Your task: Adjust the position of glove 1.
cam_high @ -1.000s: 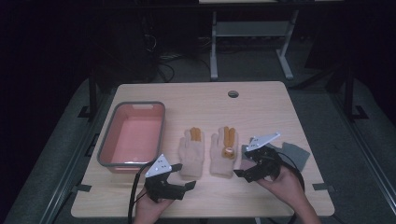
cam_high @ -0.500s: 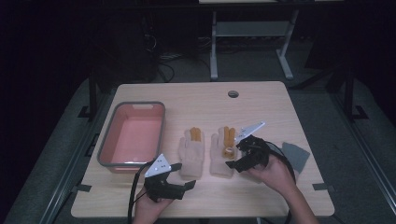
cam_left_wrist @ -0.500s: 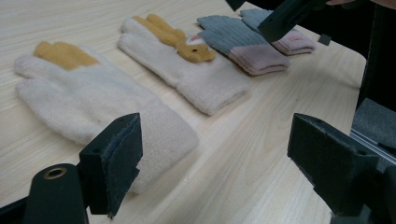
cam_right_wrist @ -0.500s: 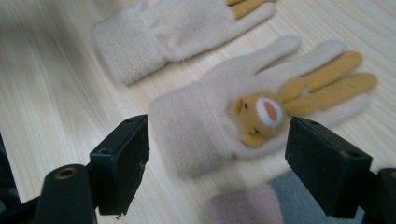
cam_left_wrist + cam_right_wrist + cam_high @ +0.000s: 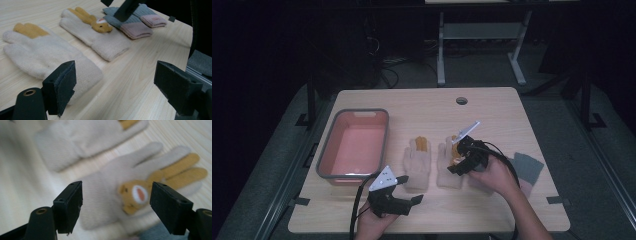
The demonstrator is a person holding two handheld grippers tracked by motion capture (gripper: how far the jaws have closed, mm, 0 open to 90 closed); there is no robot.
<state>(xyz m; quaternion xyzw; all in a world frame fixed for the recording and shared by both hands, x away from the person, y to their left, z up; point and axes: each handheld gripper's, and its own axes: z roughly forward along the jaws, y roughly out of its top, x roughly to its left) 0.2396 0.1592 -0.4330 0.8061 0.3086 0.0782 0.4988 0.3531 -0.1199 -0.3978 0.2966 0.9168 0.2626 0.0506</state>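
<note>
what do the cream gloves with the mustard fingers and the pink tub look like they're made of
The cream gloves with mustard fingers look like knitted or fleecy fabric: matte, fuzzy surface, soft rounded edges. The pink tub with a grey rim looks like smooth moulded plastic, with a faint sheen on its floor.

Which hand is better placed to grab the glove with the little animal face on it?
The right one, probably. The right tool hovers over the animal-face glove with its jaws open and just beginning to close, the glove below them. The left tool sits open near the plain glove, farther off.
</note>
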